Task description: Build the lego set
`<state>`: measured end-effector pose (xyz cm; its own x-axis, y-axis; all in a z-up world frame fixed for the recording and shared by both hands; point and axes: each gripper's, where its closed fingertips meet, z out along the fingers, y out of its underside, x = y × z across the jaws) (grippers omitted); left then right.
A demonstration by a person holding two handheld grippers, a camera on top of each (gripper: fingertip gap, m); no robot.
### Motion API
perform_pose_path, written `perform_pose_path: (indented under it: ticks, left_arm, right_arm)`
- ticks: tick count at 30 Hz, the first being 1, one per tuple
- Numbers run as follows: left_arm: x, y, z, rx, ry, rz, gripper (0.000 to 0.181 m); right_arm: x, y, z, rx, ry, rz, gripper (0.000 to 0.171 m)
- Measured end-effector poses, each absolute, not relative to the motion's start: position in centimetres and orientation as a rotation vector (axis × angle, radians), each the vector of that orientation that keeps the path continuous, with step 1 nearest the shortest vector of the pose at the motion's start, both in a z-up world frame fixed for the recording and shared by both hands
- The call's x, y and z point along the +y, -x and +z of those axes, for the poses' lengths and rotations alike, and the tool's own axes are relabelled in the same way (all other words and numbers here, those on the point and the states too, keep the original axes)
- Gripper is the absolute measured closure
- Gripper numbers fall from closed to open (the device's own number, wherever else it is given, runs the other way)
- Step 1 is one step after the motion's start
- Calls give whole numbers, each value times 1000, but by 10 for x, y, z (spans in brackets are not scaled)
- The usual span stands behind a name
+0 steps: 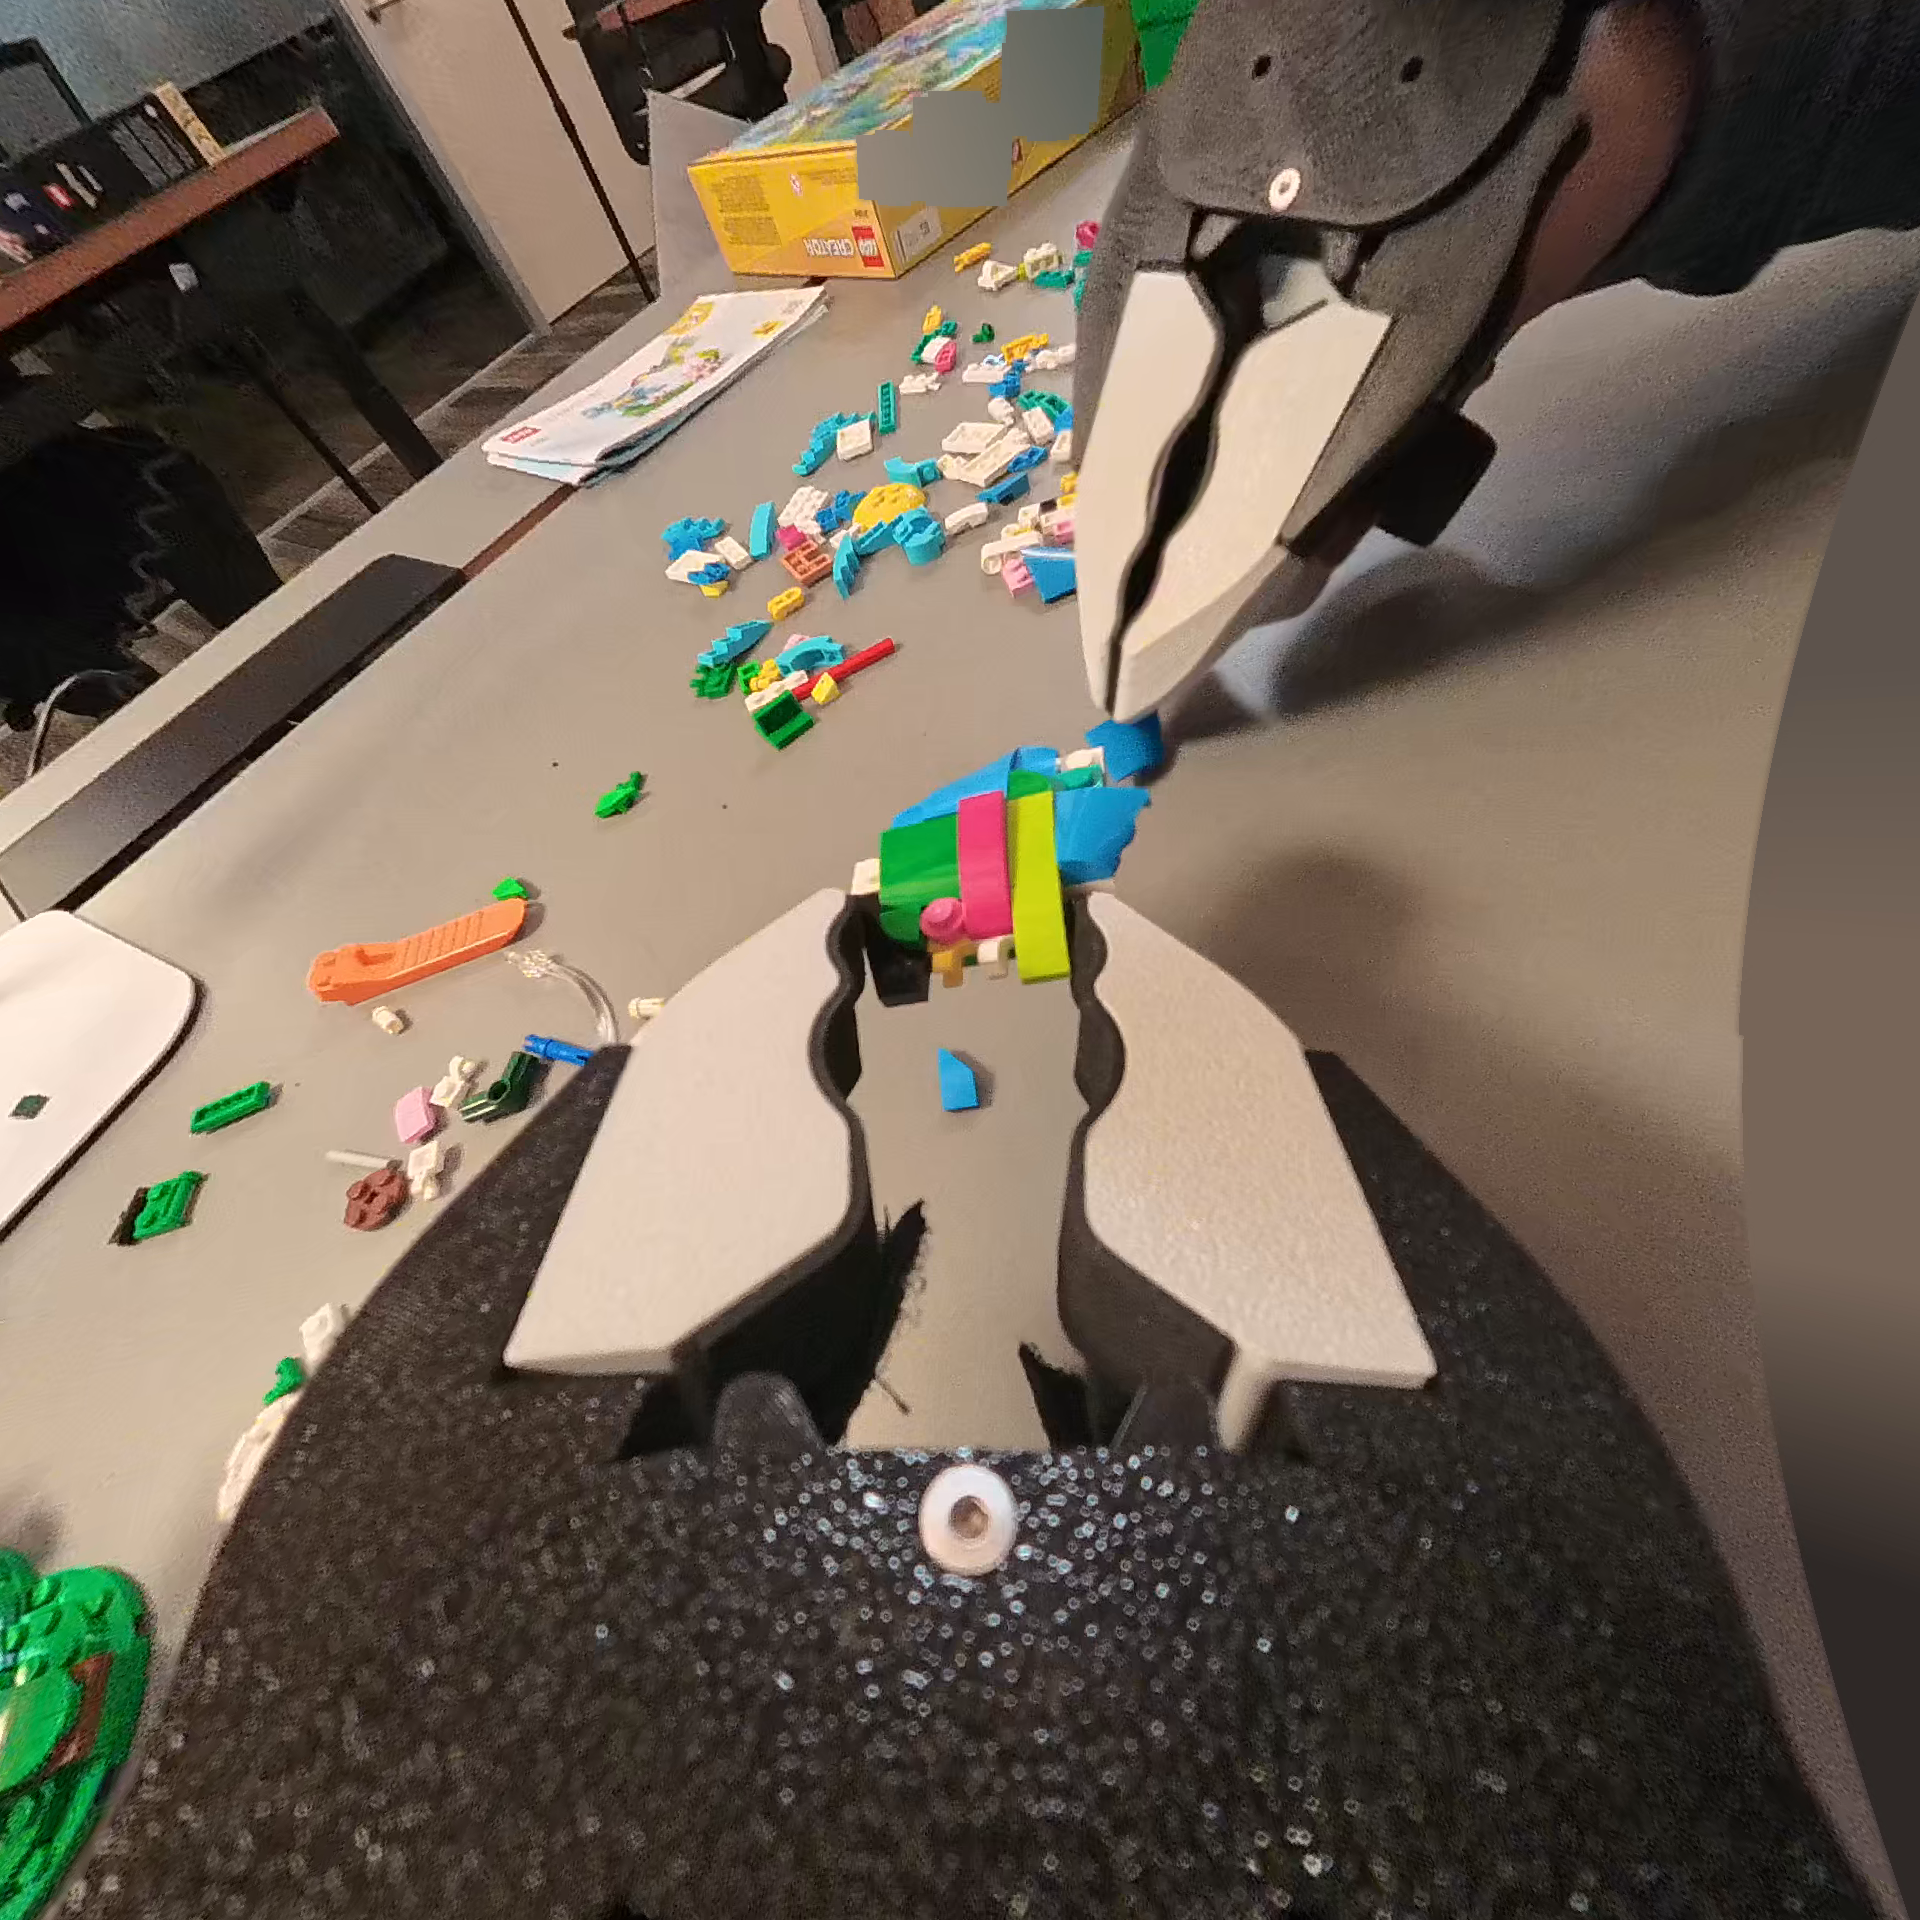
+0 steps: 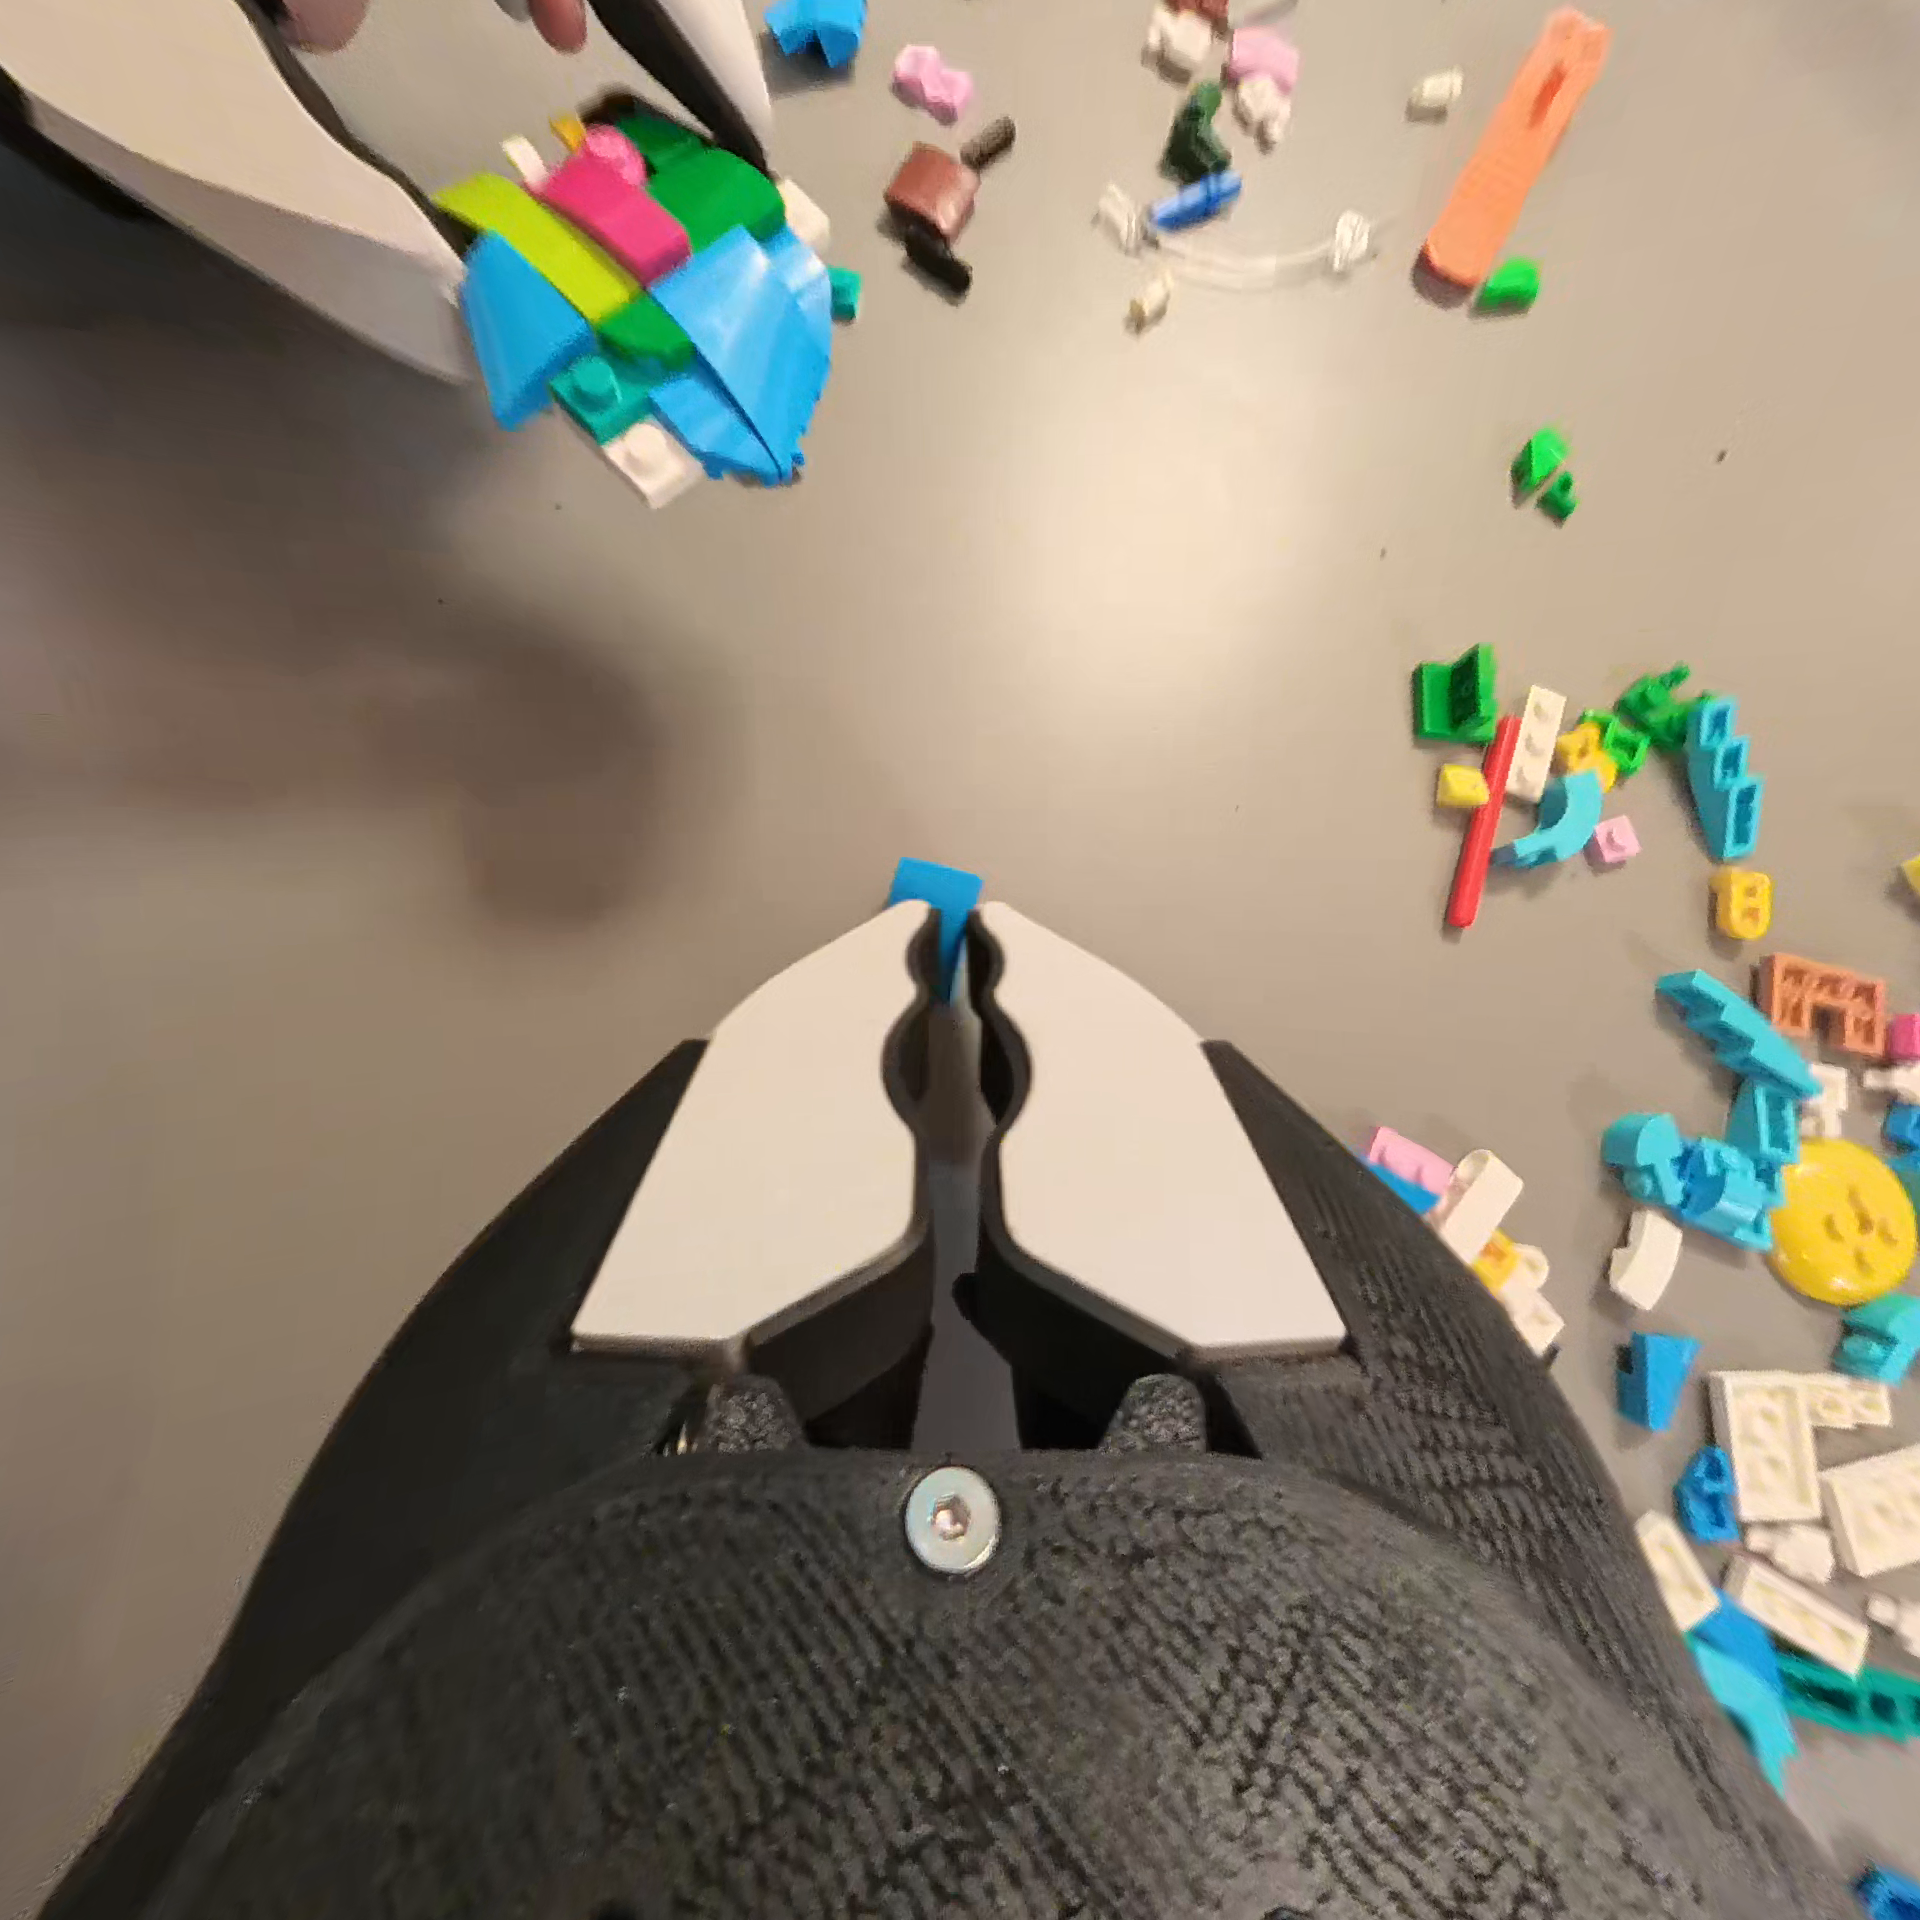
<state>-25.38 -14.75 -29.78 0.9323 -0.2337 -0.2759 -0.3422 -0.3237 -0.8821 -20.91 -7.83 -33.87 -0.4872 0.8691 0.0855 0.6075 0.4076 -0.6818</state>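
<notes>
My left gripper (image 1: 966,914) is shut on a small lego assembly (image 1: 987,873) of green, pink, lime and blue pieces, held above the grey table; it also shows in the right wrist view (image 2: 644,312) at the upper left. My right gripper (image 2: 951,909) is shut on a small blue piece (image 2: 935,894), which sticks out past the fingertips. In the left wrist view the right gripper (image 1: 1127,707) points down just beyond the assembly, with the blue piece (image 1: 1127,743) a short way from the assembly's blue end. A loose blue wedge (image 1: 958,1081) lies on the table between my left fingers.
Many loose bricks (image 1: 883,499) lie scattered across the table (image 1: 520,727). An orange brick separator (image 1: 416,951) lies at the left. Instruction booklets (image 1: 655,384) and a yellow box (image 1: 883,177) sit farther back. A green build (image 1: 62,1704) is at the lower left, a white device (image 1: 73,1029) at the left edge.
</notes>
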Motion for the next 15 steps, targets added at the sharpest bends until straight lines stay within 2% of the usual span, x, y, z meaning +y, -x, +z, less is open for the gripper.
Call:
perform_pose_path:
  ticks: [1, 6, 11, 15]
  left_arm:
    - [-148, 254, -297, 421, 1915, 120, 143]
    - [-150, 256, -292, 413, 1903, 123, 143]
    - [-154, 258, -290, 418, 1916, 152, 144]
    - [-155, 259, -290, 419, 1914, 148, 144]
  right_arm:
    - [-80, 211, -333, -2243, 1221, 847, 171]
    - [-80, 219, -320, -2297, 1126, 860, 171]
    - [-75, 196, -341, -2397, 1370, 752, 143]
    - [-78, 190, -345, -2319, 1415, 768, 143]
